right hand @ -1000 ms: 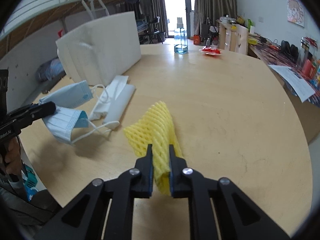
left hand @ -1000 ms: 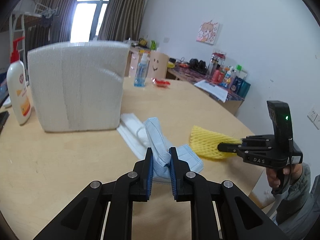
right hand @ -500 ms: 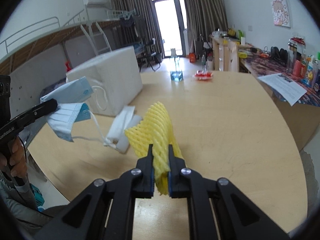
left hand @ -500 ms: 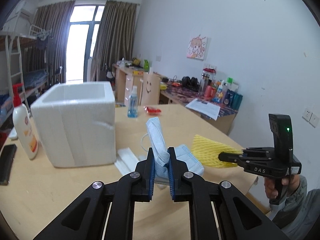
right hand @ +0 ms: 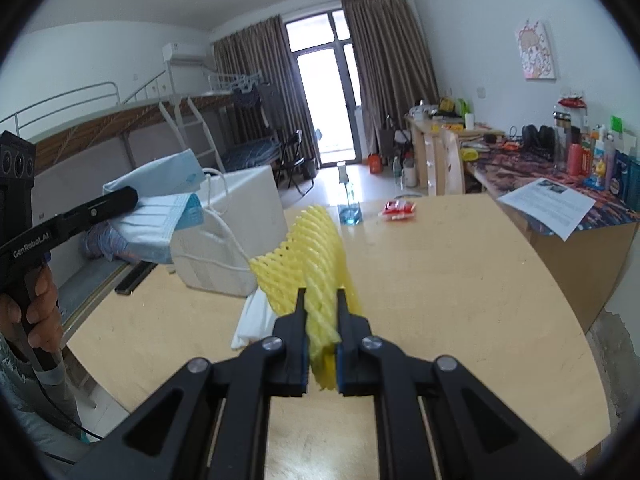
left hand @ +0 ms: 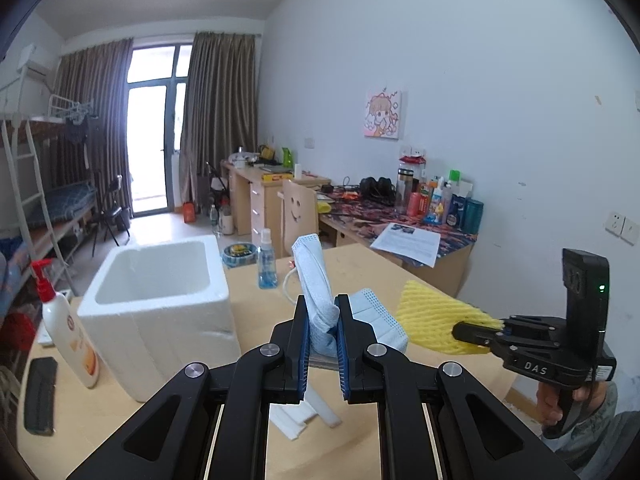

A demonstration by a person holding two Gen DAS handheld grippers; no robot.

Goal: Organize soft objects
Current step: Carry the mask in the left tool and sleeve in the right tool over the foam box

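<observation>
My left gripper (left hand: 323, 302) is shut on blue face masks (left hand: 316, 280) and holds them in the air above the table; the right wrist view shows them (right hand: 160, 200) with white ear loops hanging down. My right gripper (right hand: 320, 300) is shut on a yellow foam net (right hand: 308, 248), lifted off the table; the left wrist view shows the net (left hand: 436, 316) to the right of the masks. An open white foam box (left hand: 160, 300) stands on the wooden table (right hand: 440, 280) left of the masks. White masks (left hand: 296, 416) lie on the table below my left gripper.
A lotion pump bottle (left hand: 68, 332) and a black remote-like object (left hand: 40, 392) sit left of the box. A blue spray bottle (left hand: 267, 260) and a red packet (right hand: 398, 210) stand at the table's far side. A cluttered desk (left hand: 400, 216) lines the right wall.
Both grippers have risen from the table, lifting the blue masks and the yellow net. The foam box's open top has come into view from above.
</observation>
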